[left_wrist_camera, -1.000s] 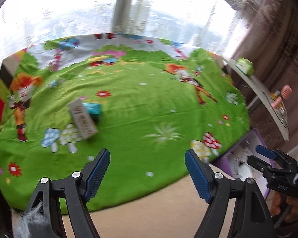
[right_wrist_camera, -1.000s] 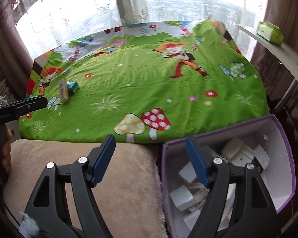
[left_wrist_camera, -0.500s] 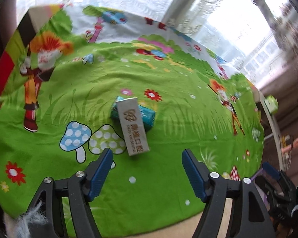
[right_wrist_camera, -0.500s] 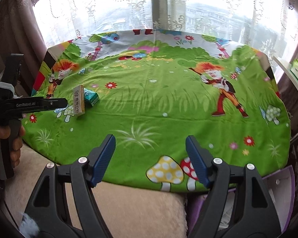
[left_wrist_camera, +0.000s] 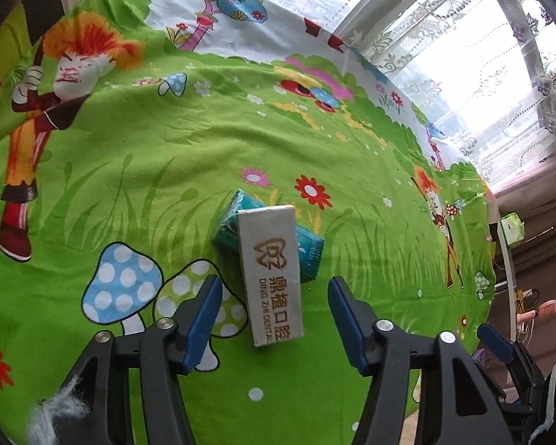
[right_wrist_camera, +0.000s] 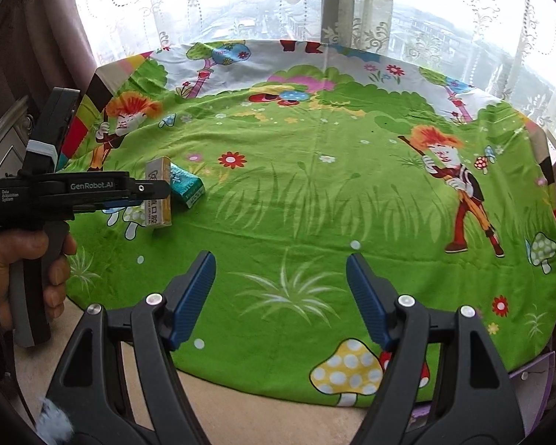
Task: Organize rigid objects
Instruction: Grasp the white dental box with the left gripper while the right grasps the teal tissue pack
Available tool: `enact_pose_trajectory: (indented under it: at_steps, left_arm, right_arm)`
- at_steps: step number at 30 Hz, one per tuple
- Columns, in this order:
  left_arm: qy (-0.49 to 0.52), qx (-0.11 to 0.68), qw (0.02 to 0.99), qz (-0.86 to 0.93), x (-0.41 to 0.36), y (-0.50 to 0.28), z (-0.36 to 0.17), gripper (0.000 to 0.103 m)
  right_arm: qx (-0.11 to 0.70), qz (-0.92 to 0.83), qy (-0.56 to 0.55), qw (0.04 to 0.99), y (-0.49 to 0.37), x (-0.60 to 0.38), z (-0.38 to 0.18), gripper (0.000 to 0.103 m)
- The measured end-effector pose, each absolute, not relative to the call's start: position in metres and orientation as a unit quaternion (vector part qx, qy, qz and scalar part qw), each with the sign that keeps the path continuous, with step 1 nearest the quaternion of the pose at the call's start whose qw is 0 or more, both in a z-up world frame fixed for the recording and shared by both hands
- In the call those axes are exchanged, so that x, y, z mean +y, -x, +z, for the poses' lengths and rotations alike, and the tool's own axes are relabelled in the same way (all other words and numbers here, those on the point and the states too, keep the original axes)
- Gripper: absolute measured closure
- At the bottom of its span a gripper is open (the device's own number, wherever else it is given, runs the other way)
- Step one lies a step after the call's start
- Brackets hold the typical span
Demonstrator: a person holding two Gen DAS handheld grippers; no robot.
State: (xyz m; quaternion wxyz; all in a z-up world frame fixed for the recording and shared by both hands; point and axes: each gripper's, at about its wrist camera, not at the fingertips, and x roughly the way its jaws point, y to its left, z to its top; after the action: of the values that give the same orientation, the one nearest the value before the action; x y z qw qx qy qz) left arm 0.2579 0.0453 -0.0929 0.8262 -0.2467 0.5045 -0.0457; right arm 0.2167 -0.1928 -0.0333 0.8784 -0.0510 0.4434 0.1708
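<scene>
While my left tool [left_wrist_camera: 274, 315] is hanging spread, I am judging the long white cardboard box [left_wrist_camera: 270, 274] light, stiff; gripping its long sides.

Two small boxes on the green cartoon sheet [left_wrist_camera: 166, 155]: one white box [left_wrist_camera: 272, 274] printed DING ZHI DENTAL, leaning across one teal box [left_wrist_camera: 307, 250] behind it. Two grippers over that sheet: left gripper [left_wrist_camera: 274, 315] just short of the white box, right gripper [right_wrist_camera: 280, 296] well apart from it.
</scene>
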Motion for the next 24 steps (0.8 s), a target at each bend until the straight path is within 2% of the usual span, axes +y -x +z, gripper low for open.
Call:
enact_pose_trajectory:
  at_steps: [2, 4, 6, 13, 14, 18, 24]
  left_arm:
    - [0.251, 0.506, 0.824, -0.052, 0.045, -0.261, -0.096, 0.048]
    - [0.246, 0.509, 0.823, -0.053, 0.045, -0.263, -0.100, 0.062]
    - [0.248, 0.512, 0.820, -0.063, 0.044, -0.265, -0.103, 0.069]
    - [0.277, 0.487, 0.825, -0.069, 0.058, -0.252, -0.095, 0.069]
    - [0.282, 0.481, 0.827, -0.066, 0.061, -0.250, -0.093, 0.069]
    - [0.292, 0.446, 0.846, -0.021, 0.086, -0.231, -0.078, 0.069]
    - [0.292, 0.381, 0.876, 0.051, 0.121, -0.200, -0.059, 0.069]
  right_arm:
    - [0.448, 0.173, 0.045, 0.876, -0.220, -0.188, -0.035, 0.027]
    - [0.454, 0.174, 0.037, 0.873, -0.223, -0.182, -0.037, 0.026]
    - [0.458, 0.173, 0.031, 0.871, -0.225, -0.178, -0.038, 0.025]
    - [0.474, 0.167, -0.002, 0.864, -0.237, -0.155, -0.037, 0.022]
    - [0.476, 0.165, -0.009, 0.864, -0.240, -0.148, -0.036, 0.019]
    - [0.491, 0.156, -0.048, 0.856, -0.251, -0.123, -0.037, 0.013]
    - [0.522, 0.120, -0.082, 0.840, -0.278, -0.086, -0.054, 0.012]
